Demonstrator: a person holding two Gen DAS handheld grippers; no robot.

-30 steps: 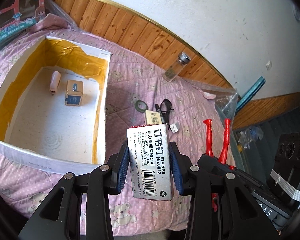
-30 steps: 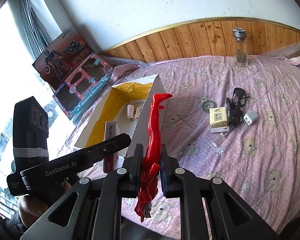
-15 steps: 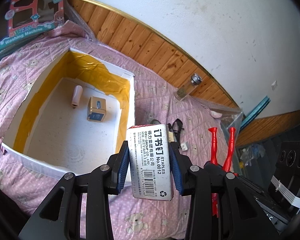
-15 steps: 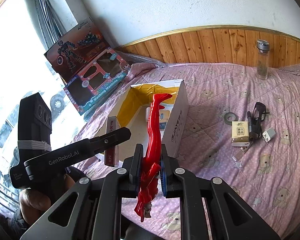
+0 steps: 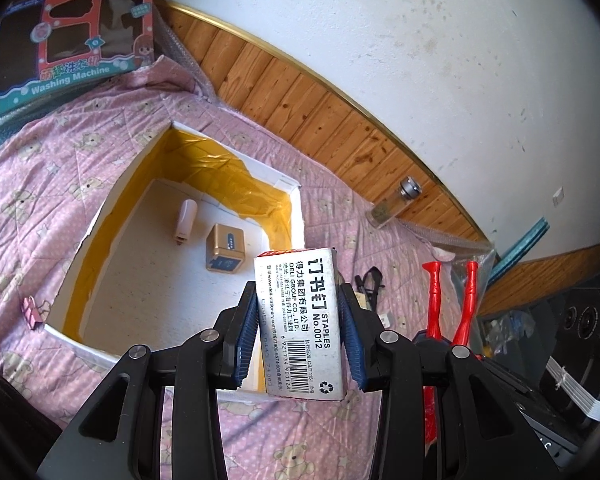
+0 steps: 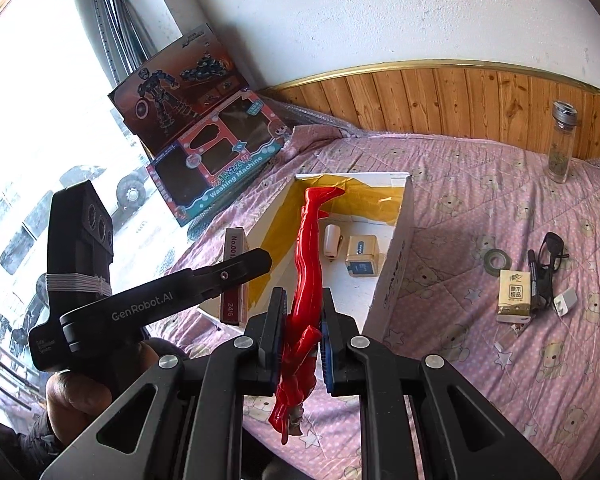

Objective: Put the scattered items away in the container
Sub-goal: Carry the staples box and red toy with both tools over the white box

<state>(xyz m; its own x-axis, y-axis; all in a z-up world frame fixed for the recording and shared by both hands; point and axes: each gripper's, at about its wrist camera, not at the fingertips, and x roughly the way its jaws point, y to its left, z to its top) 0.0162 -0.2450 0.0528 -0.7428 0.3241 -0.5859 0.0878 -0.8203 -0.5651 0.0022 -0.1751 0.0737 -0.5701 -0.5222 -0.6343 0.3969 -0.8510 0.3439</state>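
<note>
Blue-padded left tongs [image 5: 300, 334], lower centre of the left wrist view, are clenched on the staples box [image 5: 300, 324]. It stands upright between the pads, over the near right corner of the container [image 5: 80, 240]. Print on its face reads "STAPLES No.0012" and "DELI GROUP CO., LTD.", with a barcode and a recycling mark.

My right tongs [image 6: 302, 334], lower centre of the right wrist view, grip the red figure [image 6: 308, 264] at its torso; its legs point up the frame across the container's [image 6: 400, 248] opening. In that view my left tool body at left reads "GenRobot.AI".

Container: white box with yellow tape lining its inner walls, sitting on the pink bear-print quilt [image 5: 60, 152]. Inside, on the floor: a small white charger-like item [image 5: 186, 220] and, just beside it, a gold cube [image 5: 224, 254]. A pink binder clip [image 5: 32, 312] is on its near left corner.

Right of the box on the quilt, right wrist view: tape roll [image 6: 496, 259], tissue pack [image 6: 514, 296], black glasses [image 6: 550, 252], white plug [image 6: 565, 301]. Farther, a glass bottle [image 6: 561, 148] stands near the wood panelling.

Far left of that view: a toy box [image 6: 216, 168] labelled "Washing Machine".
</note>
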